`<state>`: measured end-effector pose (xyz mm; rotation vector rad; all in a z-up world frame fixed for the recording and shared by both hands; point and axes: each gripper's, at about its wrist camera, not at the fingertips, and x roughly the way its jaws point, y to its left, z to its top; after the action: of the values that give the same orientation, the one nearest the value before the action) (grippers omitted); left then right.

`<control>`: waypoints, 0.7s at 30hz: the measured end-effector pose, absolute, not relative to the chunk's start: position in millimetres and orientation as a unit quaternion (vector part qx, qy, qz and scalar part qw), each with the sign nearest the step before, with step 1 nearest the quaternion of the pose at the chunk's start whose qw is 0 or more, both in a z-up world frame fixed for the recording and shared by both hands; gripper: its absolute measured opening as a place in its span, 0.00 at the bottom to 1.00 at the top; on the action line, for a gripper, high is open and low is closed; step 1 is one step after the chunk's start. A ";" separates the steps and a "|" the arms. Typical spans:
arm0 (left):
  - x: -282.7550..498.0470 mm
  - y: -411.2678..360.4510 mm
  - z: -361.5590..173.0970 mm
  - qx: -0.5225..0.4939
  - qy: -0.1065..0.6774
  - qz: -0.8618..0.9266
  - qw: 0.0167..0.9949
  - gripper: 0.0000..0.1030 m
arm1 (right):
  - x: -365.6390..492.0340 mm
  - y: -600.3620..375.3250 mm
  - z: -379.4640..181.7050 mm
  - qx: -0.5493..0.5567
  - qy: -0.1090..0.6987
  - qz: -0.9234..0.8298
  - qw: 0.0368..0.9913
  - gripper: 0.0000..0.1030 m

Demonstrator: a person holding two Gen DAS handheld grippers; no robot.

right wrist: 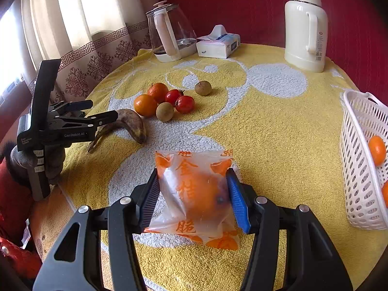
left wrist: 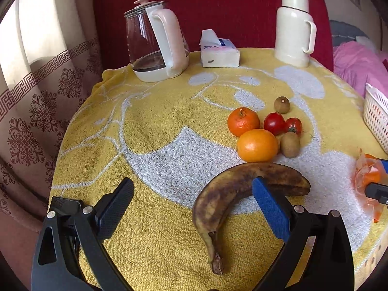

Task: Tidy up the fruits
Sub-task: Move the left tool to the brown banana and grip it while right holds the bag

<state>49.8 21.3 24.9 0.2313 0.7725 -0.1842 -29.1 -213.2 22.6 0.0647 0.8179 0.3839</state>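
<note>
Clamped between my right gripper (right wrist: 194,200) pads sits the bagged orange (right wrist: 201,194), squeezed at its sides so the loose plastic cannot slip. At three o'clock the white basket (right wrist: 359,169) already holds oranges, probably its destination. Toward ten o'clock my left gripper (left wrist: 191,208) stands wide open over the browned banana (left wrist: 232,194), gripping nothing. Beyond it, at eleven, the loose fruit cluster (right wrist: 165,99) waits.

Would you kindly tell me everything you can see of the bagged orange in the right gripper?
The bagged orange is one orange fruit sealed in a clear, crinkled plastic bag printed with orange characters and orange pictures. The right gripper has its jaws closed on the bag's sides, their pads pressing the fruit through the film. It sits over the yellow towel, left of the white basket.
</note>
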 end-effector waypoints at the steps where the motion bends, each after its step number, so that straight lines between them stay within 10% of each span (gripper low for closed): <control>1: 51.5 21.8 24.8 0.106 0.376 -0.095 0.916 0.95 | -29.2 -213.3 22.6 0.032 0.395 0.186 0.899 0.54; 21: -2.0 -22.5 16.7 0.069 0.430 -0.239 0.867 0.94 | -29.6 -220.4 24.2 0.053 0.393 0.191 0.898 0.54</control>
<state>-2.0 -22.5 16.7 0.1449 0.9012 -0.5013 -29.6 -220.4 24.2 0.1094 0.8149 0.3952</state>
